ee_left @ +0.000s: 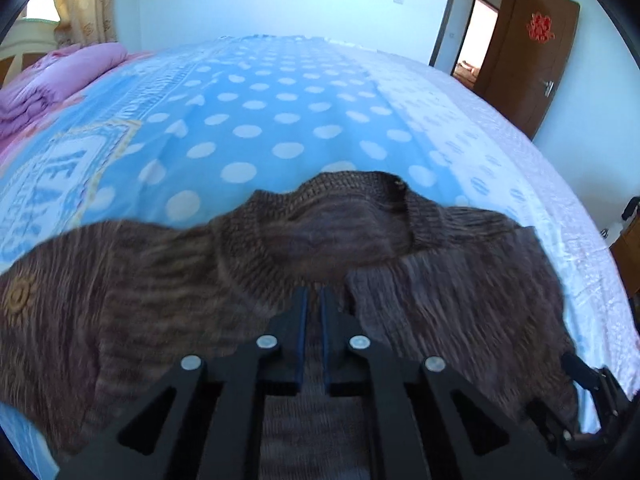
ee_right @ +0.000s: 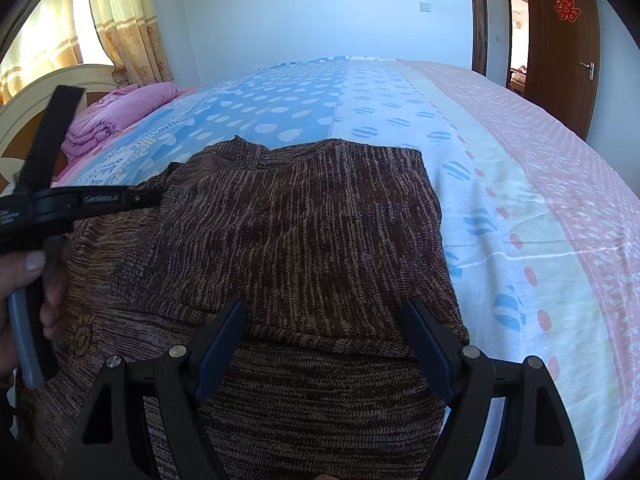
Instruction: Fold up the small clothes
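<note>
Sweater (ee_right: 304,240) lies lengthwise ahead on bed (ee_right: 500,168); my left claw (ee_left: 314,300) nearly shut below its collar, apparently empty, right claw (ee_right: 324,332) wide open, empty.

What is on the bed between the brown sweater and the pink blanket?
Nothing but bedsheet. In the right wrist view, only bare blue sheet with white dots lies between the brown sweater and the folded pink blanket.
</note>
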`<action>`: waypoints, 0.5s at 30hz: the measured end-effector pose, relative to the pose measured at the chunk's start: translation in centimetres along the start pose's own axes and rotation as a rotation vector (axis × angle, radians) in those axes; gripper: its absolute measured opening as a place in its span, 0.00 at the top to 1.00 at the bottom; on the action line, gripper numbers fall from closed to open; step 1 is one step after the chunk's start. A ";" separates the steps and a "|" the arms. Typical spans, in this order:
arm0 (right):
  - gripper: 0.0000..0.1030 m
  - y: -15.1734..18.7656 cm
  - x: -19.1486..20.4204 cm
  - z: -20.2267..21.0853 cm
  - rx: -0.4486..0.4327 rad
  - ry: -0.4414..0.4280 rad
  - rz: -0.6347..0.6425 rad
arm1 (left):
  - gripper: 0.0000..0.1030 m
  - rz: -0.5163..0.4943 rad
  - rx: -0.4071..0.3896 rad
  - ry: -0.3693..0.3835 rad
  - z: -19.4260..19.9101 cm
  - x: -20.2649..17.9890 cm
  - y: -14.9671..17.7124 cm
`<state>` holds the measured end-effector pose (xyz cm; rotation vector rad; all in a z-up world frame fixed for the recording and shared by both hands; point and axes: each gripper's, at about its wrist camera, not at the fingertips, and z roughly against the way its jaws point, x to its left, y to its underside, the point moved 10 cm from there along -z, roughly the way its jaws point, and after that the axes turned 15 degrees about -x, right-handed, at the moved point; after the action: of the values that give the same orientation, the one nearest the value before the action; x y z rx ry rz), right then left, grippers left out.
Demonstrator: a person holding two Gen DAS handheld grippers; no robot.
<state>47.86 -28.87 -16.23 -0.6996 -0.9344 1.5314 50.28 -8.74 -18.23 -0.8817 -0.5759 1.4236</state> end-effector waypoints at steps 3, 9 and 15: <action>0.21 0.1 0.1 -0.1 0.004 0.002 0.003 | 0.57 -0.063 -0.047 0.000 3.0 -1.2 0.9; 0.20 -0.2 1.2 0.1 0.049 0.024 0.055 | 0.36 -0.185 0.006 -0.094 4.3 -0.5 5.0; 0.20 -2.2 7.1 0.1 0.012 -0.052 0.115 | 0.38 -0.042 0.032 -0.097 6.2 3.9 4.7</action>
<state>47.67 -21.81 -13.75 -0.7183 -0.9365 1.6615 42.95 -4.16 -19.10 -0.7745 -0.6400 1.4393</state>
